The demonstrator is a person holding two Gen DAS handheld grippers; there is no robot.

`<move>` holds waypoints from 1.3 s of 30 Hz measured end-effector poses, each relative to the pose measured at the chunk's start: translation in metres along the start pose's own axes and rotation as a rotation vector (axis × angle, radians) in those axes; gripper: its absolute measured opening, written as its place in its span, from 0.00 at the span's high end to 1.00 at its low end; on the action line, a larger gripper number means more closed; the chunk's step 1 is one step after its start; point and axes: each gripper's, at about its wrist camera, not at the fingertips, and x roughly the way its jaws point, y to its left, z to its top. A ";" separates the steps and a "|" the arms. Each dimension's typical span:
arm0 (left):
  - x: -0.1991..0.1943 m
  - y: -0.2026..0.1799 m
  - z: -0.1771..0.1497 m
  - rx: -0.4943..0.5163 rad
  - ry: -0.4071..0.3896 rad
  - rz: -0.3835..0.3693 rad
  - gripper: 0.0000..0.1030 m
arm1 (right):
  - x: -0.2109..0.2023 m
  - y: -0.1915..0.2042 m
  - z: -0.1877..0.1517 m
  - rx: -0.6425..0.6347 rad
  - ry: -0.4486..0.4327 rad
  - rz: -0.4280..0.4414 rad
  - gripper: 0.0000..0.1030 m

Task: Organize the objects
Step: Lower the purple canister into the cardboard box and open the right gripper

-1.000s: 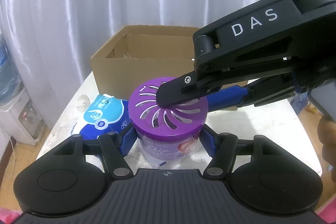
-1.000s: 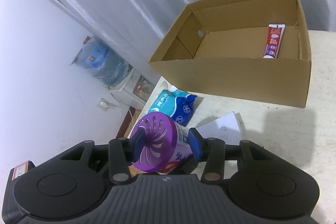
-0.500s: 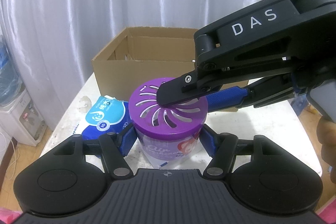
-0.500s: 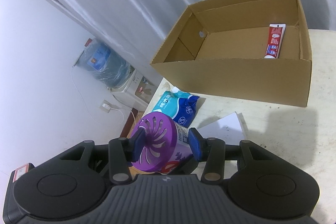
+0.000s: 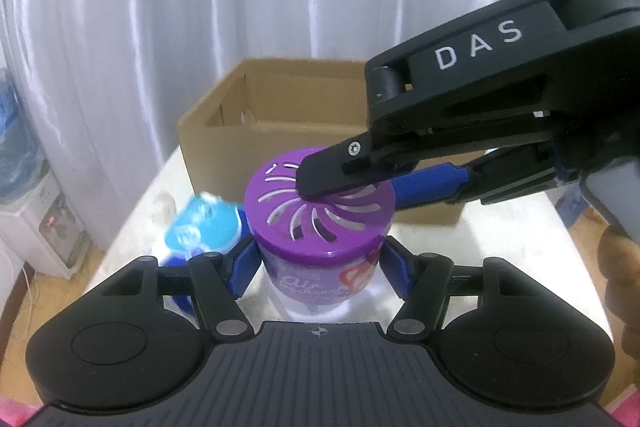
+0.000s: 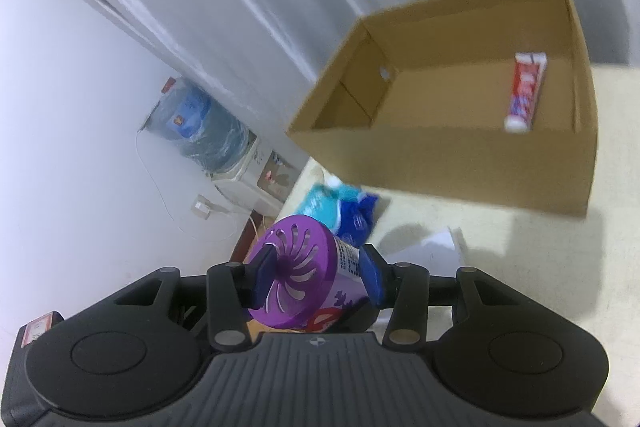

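Air freshener jar (image 5: 320, 227), purple slotted lid: upright above the table (image 5: 500, 247), clamped at its sides by the left gripper (image 5: 320, 267). Right gripper (image 6: 316, 279) pinches its lid, one finger across the top. Cardboard box (image 6: 460, 167) behind, open, holding a toothpaste tube (image 6: 526, 91). Blue wipes pack (image 6: 340, 207) lies beside the jar, in front of the box.

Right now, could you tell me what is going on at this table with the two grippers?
A person holds the purple-lidded air freshener jar with both handheld grippers: the left gripper clamps its body, and the right gripper pinches across the slotted lid and one side. Behind stands an open cardboard box with a toothpaste tube already inside. A blue tissue pack lies on the table beside the jar.
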 end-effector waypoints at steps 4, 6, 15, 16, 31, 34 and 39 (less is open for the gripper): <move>0.002 0.011 0.039 0.043 -0.027 -0.014 0.37 | -0.003 0.013 0.035 -0.029 -0.041 0.015 0.52; 0.009 0.016 0.064 0.074 -0.039 -0.022 0.37 | -0.004 0.021 0.058 -0.060 -0.065 0.011 0.52; 0.104 0.045 0.172 0.166 0.057 -0.092 0.37 | 0.049 -0.001 0.174 -0.008 -0.017 -0.043 0.52; 0.119 0.048 0.181 0.167 0.078 -0.095 0.37 | 0.059 -0.007 0.184 0.008 0.000 -0.047 0.52; 0.271 0.046 0.195 0.199 0.348 -0.096 0.37 | 0.176 -0.125 0.227 0.342 0.175 -0.073 0.51; 0.281 0.037 0.195 0.222 0.372 -0.080 0.37 | 0.182 -0.139 0.225 0.384 0.180 -0.061 0.51; 0.288 0.024 0.194 0.234 0.387 -0.062 0.34 | 0.190 -0.151 0.224 0.416 0.162 -0.063 0.51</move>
